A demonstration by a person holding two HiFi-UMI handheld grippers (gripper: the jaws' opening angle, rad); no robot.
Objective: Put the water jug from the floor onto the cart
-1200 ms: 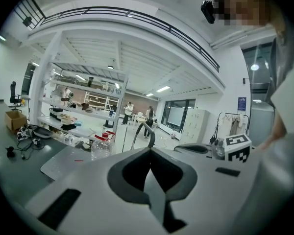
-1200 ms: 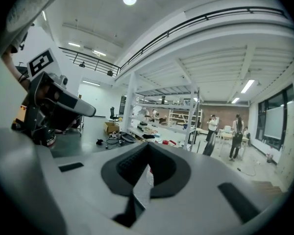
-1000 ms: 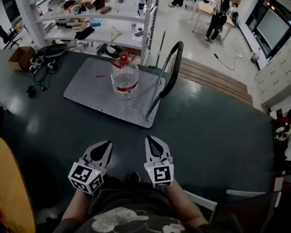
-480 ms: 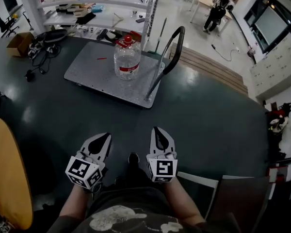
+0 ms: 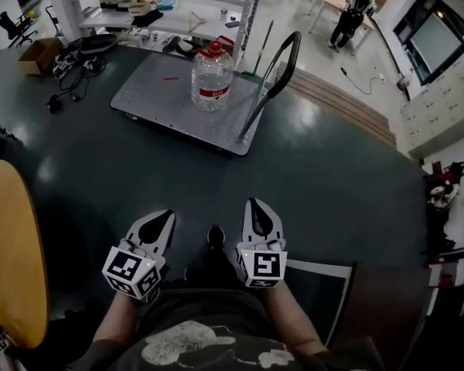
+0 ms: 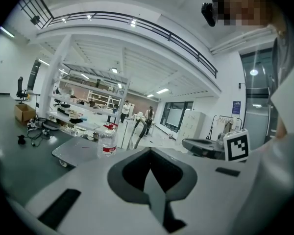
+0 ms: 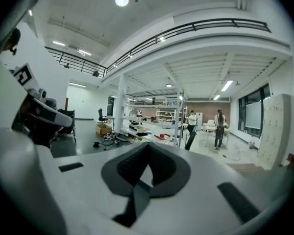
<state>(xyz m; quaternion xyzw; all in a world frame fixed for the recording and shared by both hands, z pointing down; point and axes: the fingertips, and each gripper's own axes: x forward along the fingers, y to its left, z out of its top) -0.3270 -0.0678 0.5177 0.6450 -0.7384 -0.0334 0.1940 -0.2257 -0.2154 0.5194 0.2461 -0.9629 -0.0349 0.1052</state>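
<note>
One red-capped water jug (image 5: 213, 76) stands upright on the cart (image 5: 156, 93) while left tongs (image 5: 162, 221) and right tongs (image 5: 257, 209) sit closed, empty.

- The left gripper (image 5: 162, 220) is held low in front of the torso and points forward and slightly down. Its jaws are pressed together with nothing between them.
- The right gripper (image 5: 257, 207) is near it, roughly parallel, jaws likewise together and empty.
- The left forearm (image 5: 117, 328) and right forearm (image 5: 291, 328) reach forward behind them.
</note>
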